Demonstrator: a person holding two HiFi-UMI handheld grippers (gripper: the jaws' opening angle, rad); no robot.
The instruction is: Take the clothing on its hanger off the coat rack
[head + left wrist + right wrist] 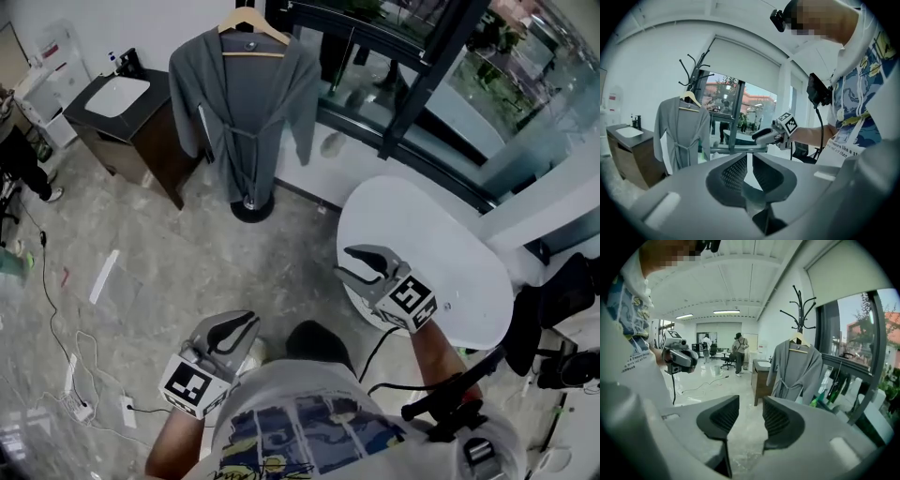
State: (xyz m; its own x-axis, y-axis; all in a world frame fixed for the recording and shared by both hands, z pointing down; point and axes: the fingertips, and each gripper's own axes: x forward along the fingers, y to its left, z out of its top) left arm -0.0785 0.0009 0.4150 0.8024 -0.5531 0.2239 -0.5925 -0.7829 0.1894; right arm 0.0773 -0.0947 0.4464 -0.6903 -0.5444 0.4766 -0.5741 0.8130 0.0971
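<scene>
Currently both grippers sit low and close to my operator's body, well apart from the grey robe (246, 103). It hangs on a wooden hanger (251, 23) at the top of the coat rack (251, 208), across the floor by the window wall.

Finger state:
- Right gripper (349, 264): fingers apart, nothing between them, held over the edge of the round white table (441, 262).
- Left gripper (246, 328): fingers closed to a thin slit, nothing between them.

Hazards I judge from here:

1. Rack tipping. The rack stands on one small round base. A sideways pull on the hanger instead of a lift would likely rock or topple it.
2. Hook snagging. The right gripper view shows several upturned prongs at the rack's top. If the hanger's hook is not raised clear before it is drawn away, it may catch on one of them.
3. Robe sliding off. Clamping cloth alone at one shoulder could tilt the hanger and shed the robe. I would grip the wooden bar or the hook's neck.
4. Belt fouling. The belt is tied at the waist in front of the pole. I cannot tell whether it passes round the pole; if it does, the robe will bind.
5. Left gripper not ready. Its fingers must part before it can grip anything.
6. Approach path. Cables (56, 319) trail on the floor to the left, and the table crowds the right side.
</scene>
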